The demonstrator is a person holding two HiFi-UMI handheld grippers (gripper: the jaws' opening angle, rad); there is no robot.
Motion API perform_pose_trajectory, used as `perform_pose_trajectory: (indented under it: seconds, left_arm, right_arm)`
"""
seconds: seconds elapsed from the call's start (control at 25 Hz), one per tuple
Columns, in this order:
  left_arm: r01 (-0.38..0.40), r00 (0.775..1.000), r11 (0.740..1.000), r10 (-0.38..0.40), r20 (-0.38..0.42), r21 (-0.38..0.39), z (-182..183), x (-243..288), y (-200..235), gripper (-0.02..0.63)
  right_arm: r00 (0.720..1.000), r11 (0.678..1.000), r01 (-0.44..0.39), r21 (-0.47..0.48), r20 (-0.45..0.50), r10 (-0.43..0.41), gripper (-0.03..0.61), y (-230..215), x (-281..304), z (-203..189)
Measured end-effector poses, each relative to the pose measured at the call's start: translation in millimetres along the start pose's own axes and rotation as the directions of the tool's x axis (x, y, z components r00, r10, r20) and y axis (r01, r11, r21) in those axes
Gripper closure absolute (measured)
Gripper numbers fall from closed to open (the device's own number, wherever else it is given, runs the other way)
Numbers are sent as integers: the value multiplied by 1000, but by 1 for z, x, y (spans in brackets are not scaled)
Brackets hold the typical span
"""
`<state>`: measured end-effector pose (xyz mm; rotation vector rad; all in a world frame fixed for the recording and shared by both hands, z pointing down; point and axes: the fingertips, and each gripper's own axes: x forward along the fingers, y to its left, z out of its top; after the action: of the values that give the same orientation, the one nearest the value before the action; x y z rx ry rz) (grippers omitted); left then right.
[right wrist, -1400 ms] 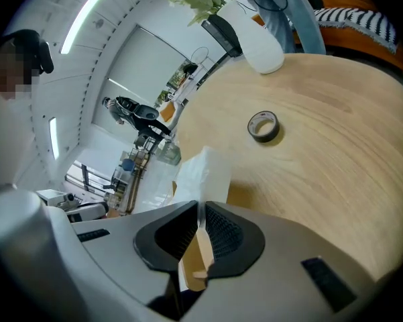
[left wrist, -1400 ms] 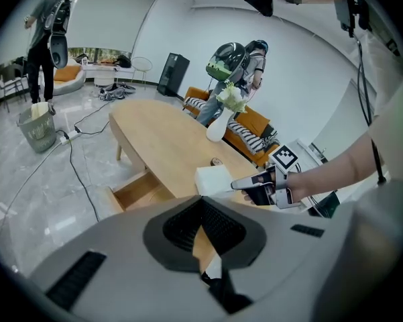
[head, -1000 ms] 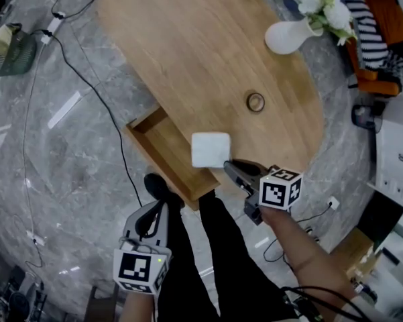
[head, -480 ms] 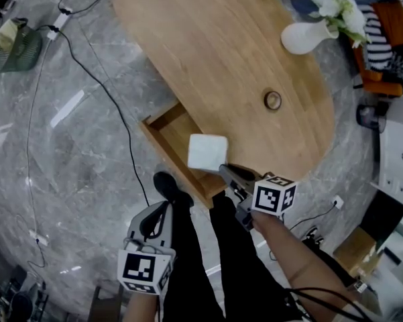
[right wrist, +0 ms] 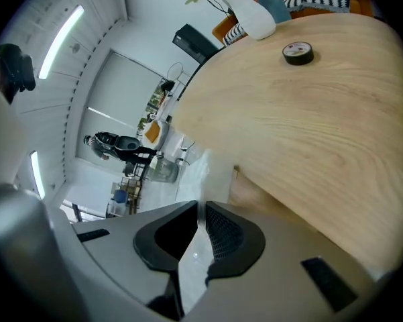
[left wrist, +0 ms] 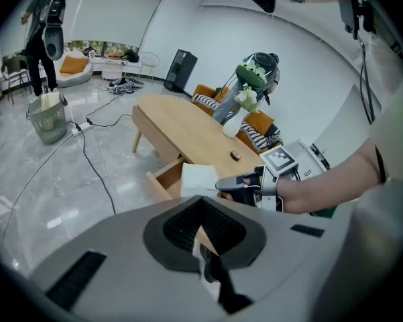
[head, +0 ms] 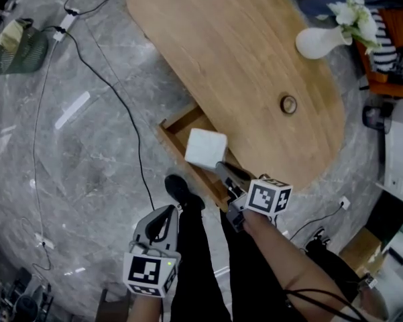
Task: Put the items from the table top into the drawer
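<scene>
White square flat pack (head: 206, 149): clenched by one edge in the right tool (head: 220, 168), hanging above the open light-wood drawer (head: 180, 126), not yet resting in it. The right gripper view shows the pack as a thin pale sheet nipped between jaws that stand almost together.

Change over the last second: the pack has been carried off the lip of the oval light-wood worktop (head: 241, 45) and further over the drawer's cavity. The grip looks unchanged.

Bearing on the task: transport of this item seems nearly finished. What remains is probably to lower it and let go inside the drawer walls.

Left tool (head: 166, 213): jaws closed together with nothing between them, held low over the grey marble floor (head: 87, 166), well apart from the drawer.

Small dark tape roll (head: 288, 104): lies on the worktop, untouched, likely next to go in.

White vase with white flowers (head: 318, 42): stands at the worktop's far end.
</scene>
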<state>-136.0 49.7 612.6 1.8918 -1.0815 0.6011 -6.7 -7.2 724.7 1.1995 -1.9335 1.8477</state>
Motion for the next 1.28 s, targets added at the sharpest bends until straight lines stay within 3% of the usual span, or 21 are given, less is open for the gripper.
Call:
perform_pose_trajectory:
  seconds: [0.44, 0.64, 0.72, 0.92, 1.08, 1.28]
  left_arm:
    - [-5, 1000, 1000, 5, -29, -7, -11, -1, 32, 614]
    - [5, 999, 1000, -5, -31, -6, -14, -1, 34, 614]
    - [6, 1000, 1000, -6, -27, -4, -14, 0, 36, 614]
    - [0, 1000, 1000, 0, -24, -12, -17, 3, 41, 614]
    - [-9, 1000, 1000, 8, -25, -23, -17, 5, 41, 614]
    - [-10, 1000, 1000, 9, -30, -17, -20, 10, 35, 614]
  right_arm:
    - [991, 990, 131, -47, 6, -131, 520, -15, 41, -16]
    - [984, 984, 166, 71, 48, -170, 520, -29, 52, -11]
    - [983, 982, 172, 76, 50, -176, 520, -34, 55, -11]
    - [974, 974, 224, 31, -29, -223, 517, -50, 58, -30]
    - [972, 975, 219, 23, -87, -216, 407, -53, 50, -48]
    - [973, 981, 183, -60, -131, -189, 405, -43, 34, -60]
